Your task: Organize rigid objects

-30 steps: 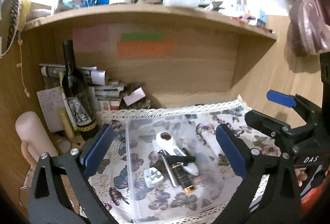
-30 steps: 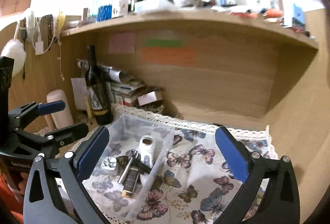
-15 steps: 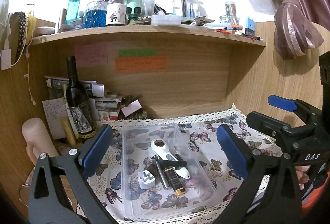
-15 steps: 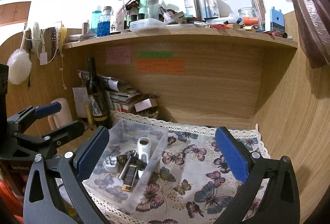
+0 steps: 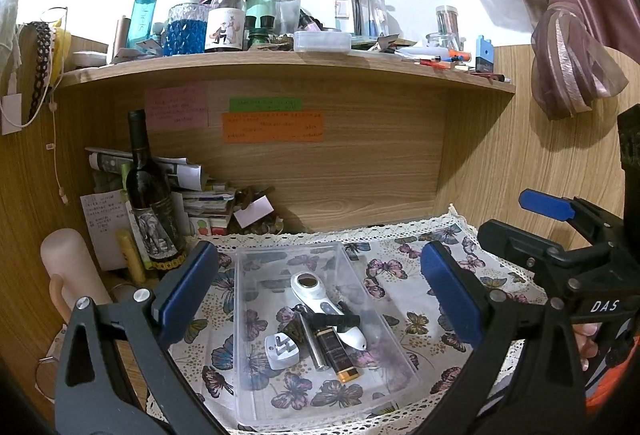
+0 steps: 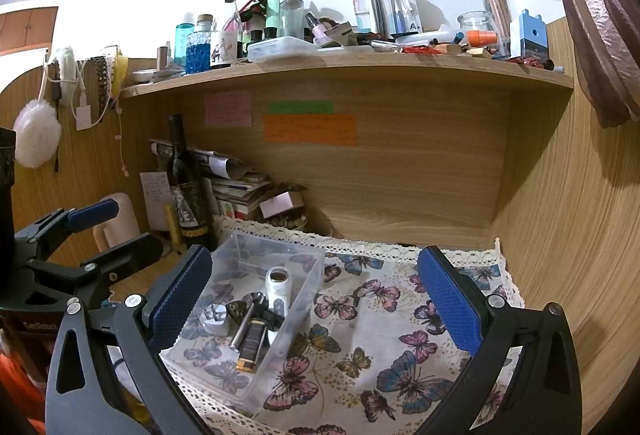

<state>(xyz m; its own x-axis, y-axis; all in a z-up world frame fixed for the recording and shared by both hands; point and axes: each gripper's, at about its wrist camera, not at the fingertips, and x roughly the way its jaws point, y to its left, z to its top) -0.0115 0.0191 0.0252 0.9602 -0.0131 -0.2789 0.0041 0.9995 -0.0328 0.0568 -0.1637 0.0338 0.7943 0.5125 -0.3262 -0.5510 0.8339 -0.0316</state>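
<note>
Your left gripper jaws stood wide apart, empty, above the clear bin, your right gripper jaws likewise apart over the butterfly cloth on the desk, bin left of centre, holding white device, plug adapter, dark lighter, wine bottle far left.

Home bedroom desk nook: toiletries on shelf, wine bottle, sticky notes, curtain, butterfly cloth.
</note>
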